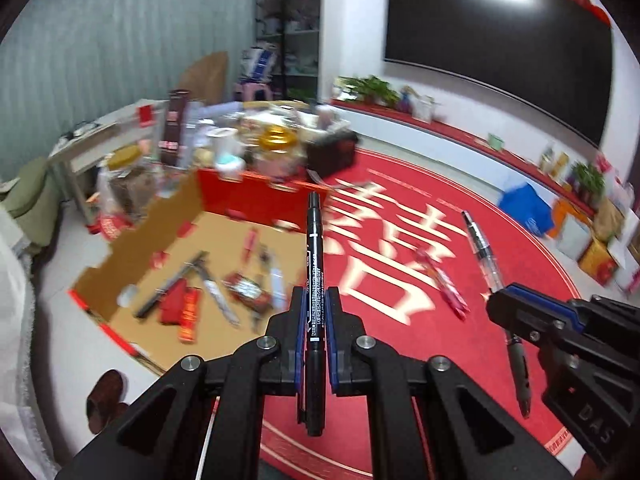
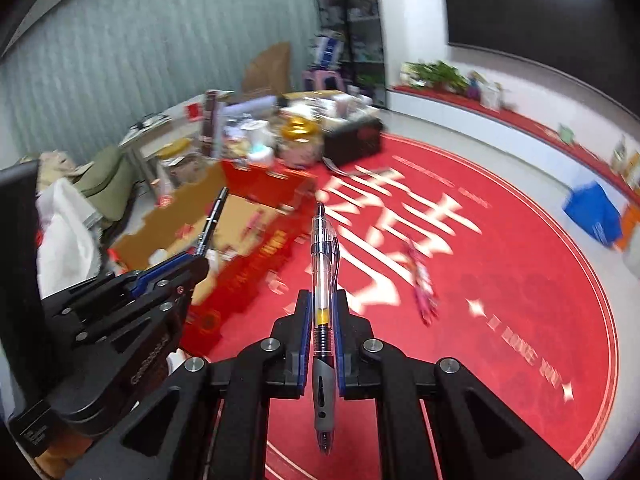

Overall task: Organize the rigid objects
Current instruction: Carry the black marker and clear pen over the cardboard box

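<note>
My left gripper (image 1: 315, 300) clamps a black marker (image 1: 314, 264) above the red rug (image 1: 400, 320); my right gripper (image 1: 494, 300) grips a clear pen (image 1: 482, 248).

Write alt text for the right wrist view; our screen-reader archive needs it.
The right gripper jaws clamp a clear gel pen above a round red rug. At left, the left gripper holds a black marker over an open cardboard box.

Home living rm: wall TV (image 1: 500, 32), red rug (image 1: 500, 240), low cabinet w/ plants (image 1: 368, 88).
</note>
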### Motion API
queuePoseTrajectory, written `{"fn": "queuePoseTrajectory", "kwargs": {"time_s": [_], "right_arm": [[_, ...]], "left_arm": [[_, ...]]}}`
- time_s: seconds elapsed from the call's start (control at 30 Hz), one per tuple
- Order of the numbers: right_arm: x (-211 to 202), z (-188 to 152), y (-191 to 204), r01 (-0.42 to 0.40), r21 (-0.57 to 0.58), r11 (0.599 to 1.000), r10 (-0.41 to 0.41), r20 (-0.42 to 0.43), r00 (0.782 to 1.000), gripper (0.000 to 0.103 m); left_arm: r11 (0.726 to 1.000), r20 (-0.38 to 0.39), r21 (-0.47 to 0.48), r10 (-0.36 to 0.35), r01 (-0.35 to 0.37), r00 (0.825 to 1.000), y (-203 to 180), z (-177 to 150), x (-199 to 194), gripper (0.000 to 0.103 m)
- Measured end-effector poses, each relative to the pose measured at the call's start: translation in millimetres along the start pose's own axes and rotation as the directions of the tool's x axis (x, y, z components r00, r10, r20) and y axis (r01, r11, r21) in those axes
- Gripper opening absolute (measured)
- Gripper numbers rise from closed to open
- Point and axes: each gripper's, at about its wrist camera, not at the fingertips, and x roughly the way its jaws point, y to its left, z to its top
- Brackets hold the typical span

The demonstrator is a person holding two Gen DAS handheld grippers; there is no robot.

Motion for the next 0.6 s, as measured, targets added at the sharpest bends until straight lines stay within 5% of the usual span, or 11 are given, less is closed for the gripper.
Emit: {"fn": "queuePoseTrajectory", "kwargs": {"time_s": [0.37,0.6], "right_arm": [[49,50,68,-0.140,-0.062,0.988,0.138,-0.035,0.990,0.011],[77,67,97,-0.189,-0.083,0.978,0.183,-0.077,0.980,0.011]], "left_arm": [[0.972,0.003,-0.133,0.197,-0.195,0.980,99,23,21,0.009],[0.953,-0.042,-0.190,0.233,-0.236,0.972,133,25,39,0.009]]}}
